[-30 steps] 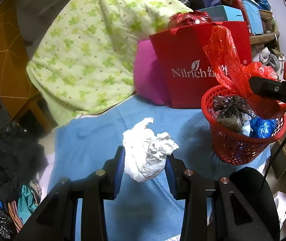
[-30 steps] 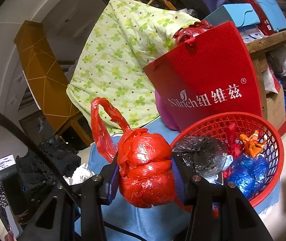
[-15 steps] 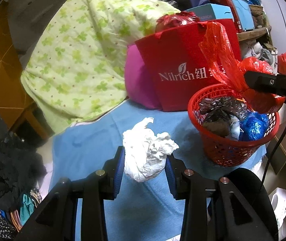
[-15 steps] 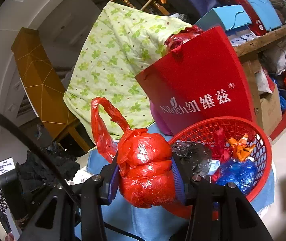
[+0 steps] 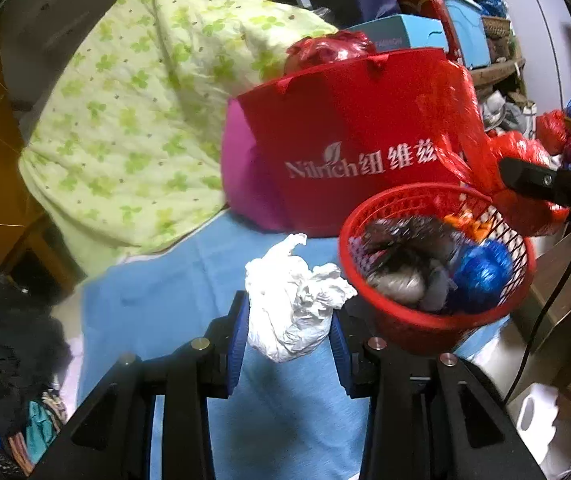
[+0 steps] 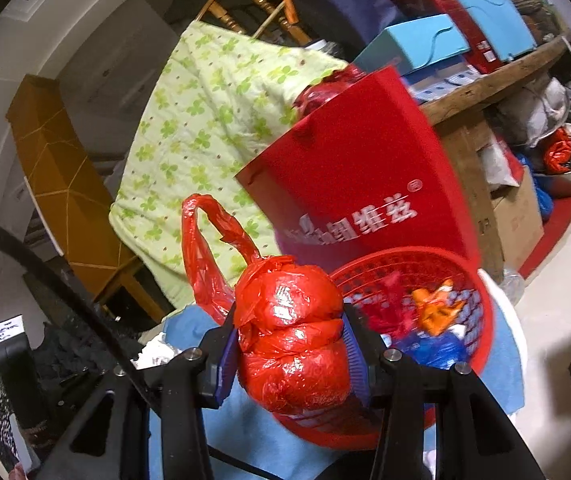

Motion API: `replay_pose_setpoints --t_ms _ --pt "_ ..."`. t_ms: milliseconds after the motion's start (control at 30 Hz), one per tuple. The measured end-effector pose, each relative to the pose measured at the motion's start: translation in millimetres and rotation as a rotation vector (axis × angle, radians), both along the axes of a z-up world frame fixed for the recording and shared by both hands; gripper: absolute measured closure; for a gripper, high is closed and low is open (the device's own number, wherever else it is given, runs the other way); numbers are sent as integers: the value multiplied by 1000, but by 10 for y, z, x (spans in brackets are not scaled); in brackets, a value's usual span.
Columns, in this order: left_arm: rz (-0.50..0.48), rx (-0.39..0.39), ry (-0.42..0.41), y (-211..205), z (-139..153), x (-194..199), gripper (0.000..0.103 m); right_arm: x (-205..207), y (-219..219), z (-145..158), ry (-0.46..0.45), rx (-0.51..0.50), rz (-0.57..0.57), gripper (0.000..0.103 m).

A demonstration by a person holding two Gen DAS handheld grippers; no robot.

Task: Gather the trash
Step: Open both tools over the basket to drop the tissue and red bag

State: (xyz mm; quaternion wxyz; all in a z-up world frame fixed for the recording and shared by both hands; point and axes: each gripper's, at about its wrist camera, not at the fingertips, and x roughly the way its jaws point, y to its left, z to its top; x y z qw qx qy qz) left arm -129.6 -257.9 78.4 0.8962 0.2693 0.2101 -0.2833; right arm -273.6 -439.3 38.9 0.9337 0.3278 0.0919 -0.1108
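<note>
Two pieces of trash are in hand, neither yet dropped. Left tongs (image 5: 290, 322), clamped on a crumpled white paper wad (image 5: 293, 304), hang above the blue-covered table (image 5: 157, 304), just beside the near rim of the red mesh basket (image 5: 405, 330). Right tongs (image 6: 290, 354), clamped on a knotted red plastic bag (image 6: 291, 332), hold it at the basket's (image 6: 481, 320) near rim, its loose handle loop standing up to the left; seen from the left wrist, the bag (image 5: 525, 184) hangs over the basket's far right rim. Basket, at the table's right edge before a red paper carrier bag (image 5: 357, 136), already contains dark, grey, blue and orange wrappings. Judged progress: well advanced, with several items binned. Remaining: carrying each load over the basket's mouth and releasing it. No further loose trash shows on the visible table.
</note>
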Motion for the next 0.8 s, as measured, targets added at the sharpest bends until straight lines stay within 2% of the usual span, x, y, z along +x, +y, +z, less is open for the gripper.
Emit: replay_pose_setpoints --t_ms 333,433,733,800 --pt "-148 -107 127 -352 144 -51 63 -332 -467 -29 -30 58 -119 53" --pt "-200 -160 191 -474 156 -41 63 -371 -600 -39 -40 87 -131 52" --pt "-307 -233 337 -862 -29 30 61 -157 -923 -171 -65 221 -99 52" --pt "-325 -232 367 -926 -95 60 55 -63 -1001 -218 -65 262 -87 52"
